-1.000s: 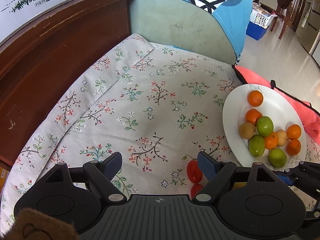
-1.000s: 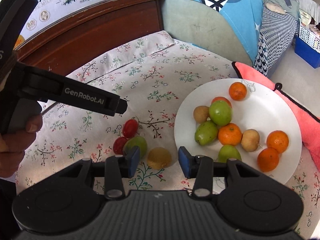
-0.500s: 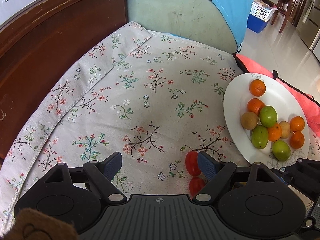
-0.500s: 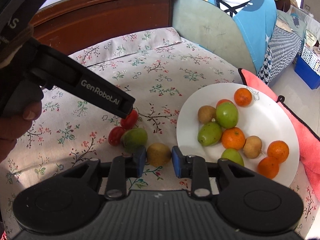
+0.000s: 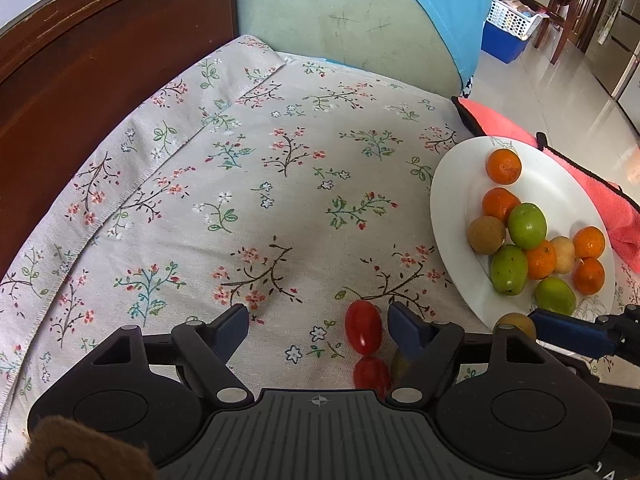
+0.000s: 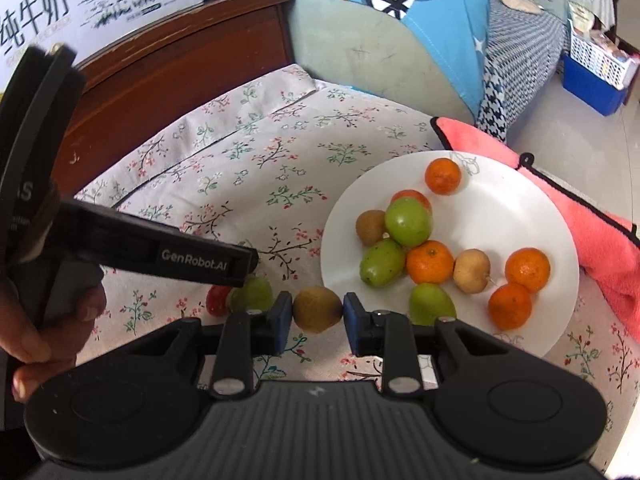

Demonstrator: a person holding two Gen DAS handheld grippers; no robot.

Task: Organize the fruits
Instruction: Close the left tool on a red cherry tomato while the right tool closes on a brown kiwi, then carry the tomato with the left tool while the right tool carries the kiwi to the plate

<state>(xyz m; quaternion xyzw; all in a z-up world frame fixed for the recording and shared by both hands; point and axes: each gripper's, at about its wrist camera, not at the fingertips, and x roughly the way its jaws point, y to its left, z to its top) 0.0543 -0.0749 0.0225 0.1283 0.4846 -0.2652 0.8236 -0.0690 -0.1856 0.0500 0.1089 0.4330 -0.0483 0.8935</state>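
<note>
Round white plate (image 6: 520, 208), right of frame: four oranges, three green, two brown. Right gripper (image 6: 313, 312) pinching brown pear-shaped fruit (image 6: 316, 309); left gripper (image 5: 318, 322) spread, just been closing, around red oval tomato (image 5: 363, 327).

Soft daylight fills both my views, brightest off the glossy floor (image 5: 560, 80) at upper right. Shadows stay faint. Edges bow with fisheye curve, and my right view looks slightly hazy.

Orange, green and brown round fruits (image 6: 430, 262) lie on a plain white plate (image 6: 516, 216) over a beige cloth with red-and-green floral sprigs (image 5: 248, 184).
</note>
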